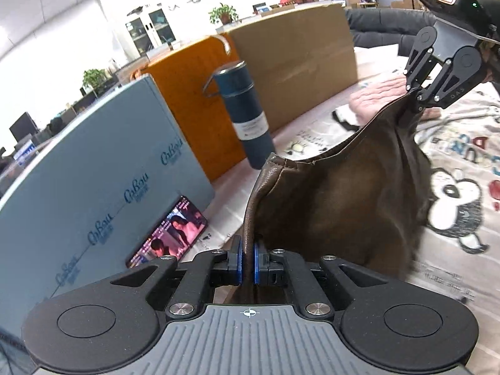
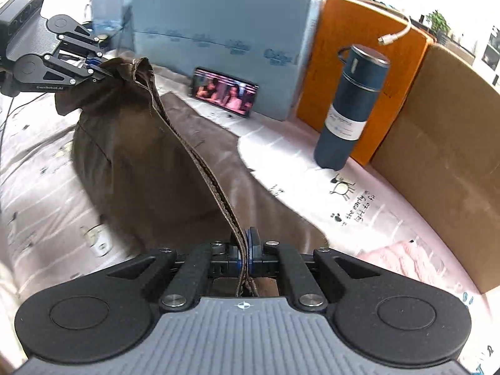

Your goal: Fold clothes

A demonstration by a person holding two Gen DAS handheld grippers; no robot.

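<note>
A dark brown garment (image 1: pixel 337 206) hangs stretched between both grippers above a printed bedsheet (image 1: pixel 462 162). My left gripper (image 1: pixel 248 261) is shut on one end of its stitched hem. My right gripper (image 1: pixel 414 100) is shut on the other end, far right in the left wrist view. In the right wrist view the right gripper (image 2: pixel 245 251) clamps the hem, the garment (image 2: pixel 131 168) drapes down onto the sheet (image 2: pixel 359 206), and the left gripper (image 2: pixel 97 68) holds the far corner at upper left.
A dark blue flask (image 1: pixel 245 115) (image 2: pixel 350 109) stands by an orange board (image 2: pixel 353 62) and a cardboard panel (image 1: pixel 297 53). A phone (image 1: pixel 168 231) (image 2: pixel 225 92) leans on a blue-grey board (image 1: pixel 93 181). A pink cloth (image 1: pixel 375 100) (image 2: pixel 406 259) lies on the sheet.
</note>
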